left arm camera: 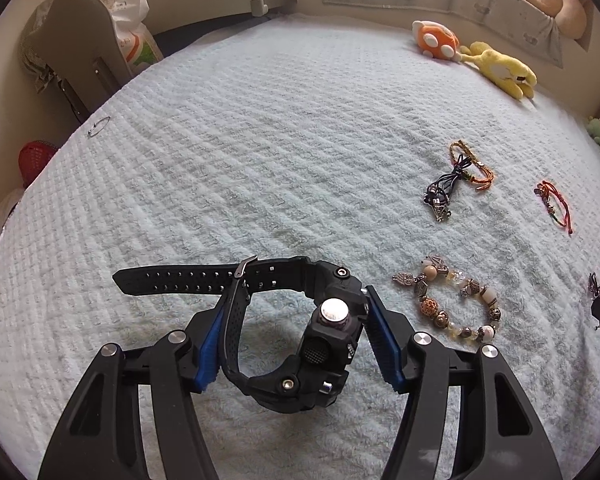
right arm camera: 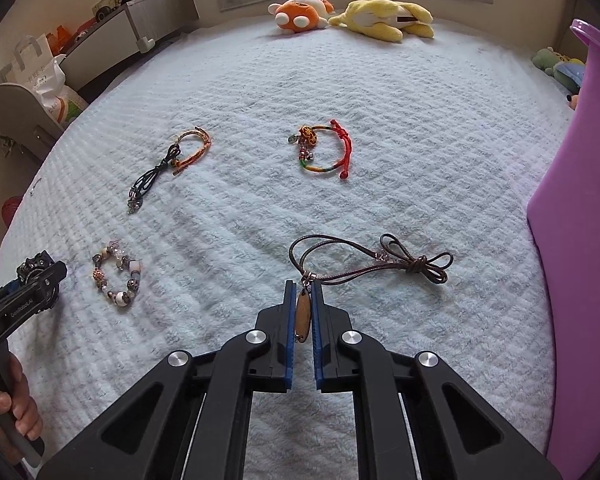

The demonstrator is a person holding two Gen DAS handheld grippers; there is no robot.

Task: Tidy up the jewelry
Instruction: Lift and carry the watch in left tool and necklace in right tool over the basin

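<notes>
In the left wrist view, a black watch (left arm camera: 296,332) is grasped by the left gripper (left arm camera: 300,340) at lower centre, the strap pressed by one pad and the case by the other. The strap is curved and springy, so the watch could be twisted out if the hold is loosened.

To its right, a beaded bracelet (left arm camera: 456,304) lies near; cord bracelets (left arm camera: 460,176) lie further up.

In the right wrist view, a wooden pendant (right arm camera: 303,314) is clamped between the closed pads of the right gripper (right arm camera: 303,312). Its brown cord (right arm camera: 380,264) trails rightward on the blanket (right arm camera: 380,100) and could be snagged when lifted.

A purple bin (right arm camera: 580,220) stands at the right edge. No obstacle is seen between.
</notes>
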